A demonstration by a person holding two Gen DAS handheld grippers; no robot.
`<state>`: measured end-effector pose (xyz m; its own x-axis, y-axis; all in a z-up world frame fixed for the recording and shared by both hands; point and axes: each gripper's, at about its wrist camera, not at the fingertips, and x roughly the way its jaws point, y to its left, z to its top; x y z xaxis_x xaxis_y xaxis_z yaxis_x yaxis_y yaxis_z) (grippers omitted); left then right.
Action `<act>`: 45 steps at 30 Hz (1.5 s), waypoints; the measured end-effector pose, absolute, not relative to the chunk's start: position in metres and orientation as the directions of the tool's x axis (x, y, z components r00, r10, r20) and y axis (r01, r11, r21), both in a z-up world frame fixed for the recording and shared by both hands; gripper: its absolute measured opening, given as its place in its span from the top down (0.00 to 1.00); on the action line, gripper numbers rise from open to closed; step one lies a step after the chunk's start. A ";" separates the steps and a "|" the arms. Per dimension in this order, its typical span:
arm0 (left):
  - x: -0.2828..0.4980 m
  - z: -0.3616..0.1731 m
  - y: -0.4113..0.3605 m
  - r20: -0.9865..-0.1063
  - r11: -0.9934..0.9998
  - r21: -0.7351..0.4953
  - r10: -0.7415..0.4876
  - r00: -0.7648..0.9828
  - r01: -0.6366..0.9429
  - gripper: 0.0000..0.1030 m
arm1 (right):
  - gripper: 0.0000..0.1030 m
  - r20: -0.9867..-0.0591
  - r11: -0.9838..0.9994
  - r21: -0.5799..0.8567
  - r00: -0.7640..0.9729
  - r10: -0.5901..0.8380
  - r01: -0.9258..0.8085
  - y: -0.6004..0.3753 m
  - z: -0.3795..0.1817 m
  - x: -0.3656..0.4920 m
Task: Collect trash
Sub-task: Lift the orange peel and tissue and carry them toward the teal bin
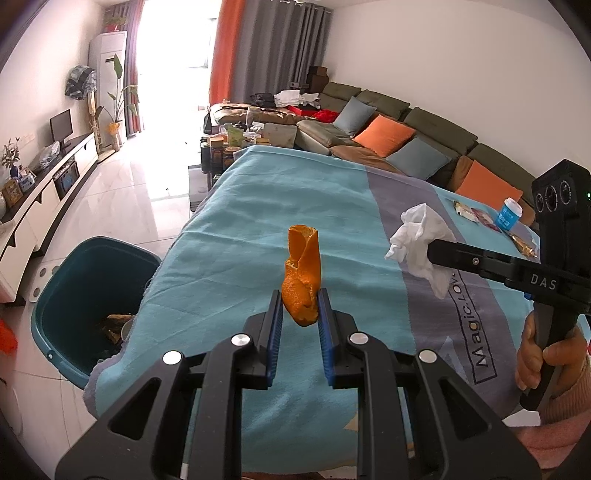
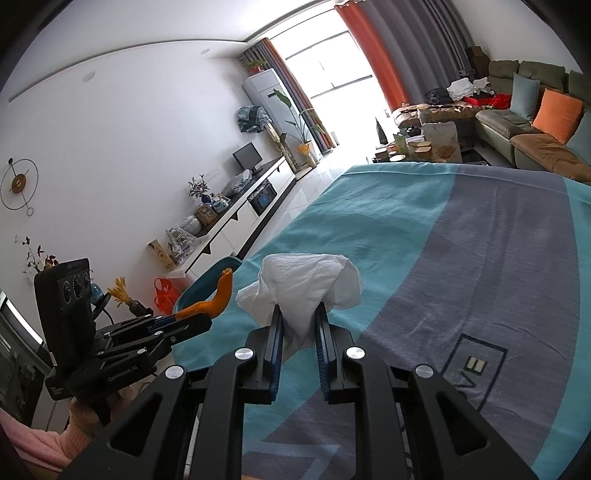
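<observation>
Trash in both grippers, bin off to the left

Teal plastic bin (image 1: 74,295) sits on the floor by the counter's (image 1: 236,236) left edge. Left hand-held gripper (image 1: 301,308) is pinching a curled orange peel (image 1: 303,277) above the teal-and-grey cloth. Right hand-held gripper (image 2: 299,323) is clamped on a crumpled white tissue (image 2: 306,284). Snack wrappers (image 1: 476,216) and a small blue cup (image 1: 509,216) lie far right.

Daylight floods from the window (image 1: 173,33) ahead of me, blown out white, glaring off the floor (image 1: 122,184); fisheye bends edges, corners black.
</observation>
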<state>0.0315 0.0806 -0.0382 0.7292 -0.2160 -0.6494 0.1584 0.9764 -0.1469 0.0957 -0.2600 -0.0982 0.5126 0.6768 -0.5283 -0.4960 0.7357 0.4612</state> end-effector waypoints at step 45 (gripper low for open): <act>0.015 -0.030 0.122 -0.636 0.987 -0.147 -0.142 0.759 0.061 0.82 | 0.85 -0.528 0.684 0.463 0.444 0.724 -0.564 -0.216 -0.102 0.101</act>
